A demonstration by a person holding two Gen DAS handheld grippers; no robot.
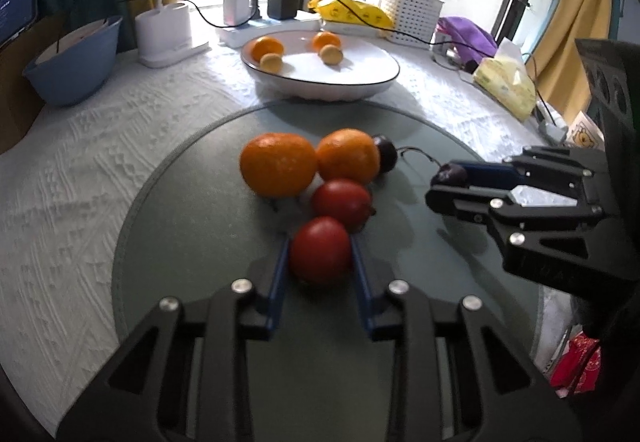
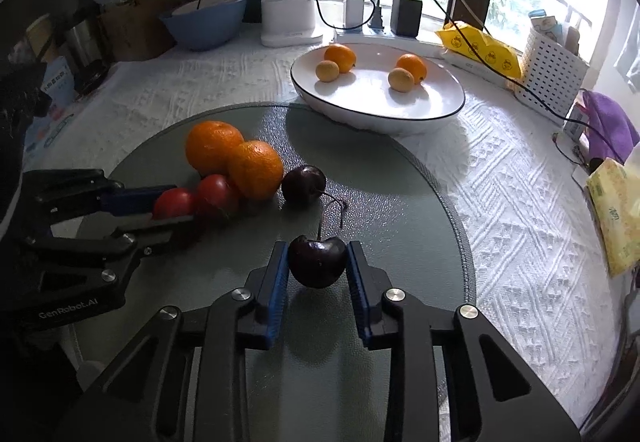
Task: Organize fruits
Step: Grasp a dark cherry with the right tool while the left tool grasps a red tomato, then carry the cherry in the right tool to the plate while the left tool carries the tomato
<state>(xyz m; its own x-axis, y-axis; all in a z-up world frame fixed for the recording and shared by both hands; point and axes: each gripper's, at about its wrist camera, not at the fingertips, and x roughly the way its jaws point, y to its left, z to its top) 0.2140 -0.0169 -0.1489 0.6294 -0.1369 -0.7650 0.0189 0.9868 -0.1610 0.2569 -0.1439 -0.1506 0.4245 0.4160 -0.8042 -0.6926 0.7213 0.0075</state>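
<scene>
Fruits gripped both sides: left gripper [image 1: 320, 254] clamped on tomato [image 1: 320, 250], right gripper [image 2: 318, 262] on cherry [image 2: 317, 261]; risk bruising, or slipping when lifted toward plate [image 2: 448, 113]

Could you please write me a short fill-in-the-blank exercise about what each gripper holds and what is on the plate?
1. The left gripper is shut on a ____ fruit.
2. The right gripper is shut on a dark ____.
3. The white plate holds ____ fruits.
4. A second cherry lies on the mat beside an ____.

Missing words: red; cherry; four; orange
</scene>
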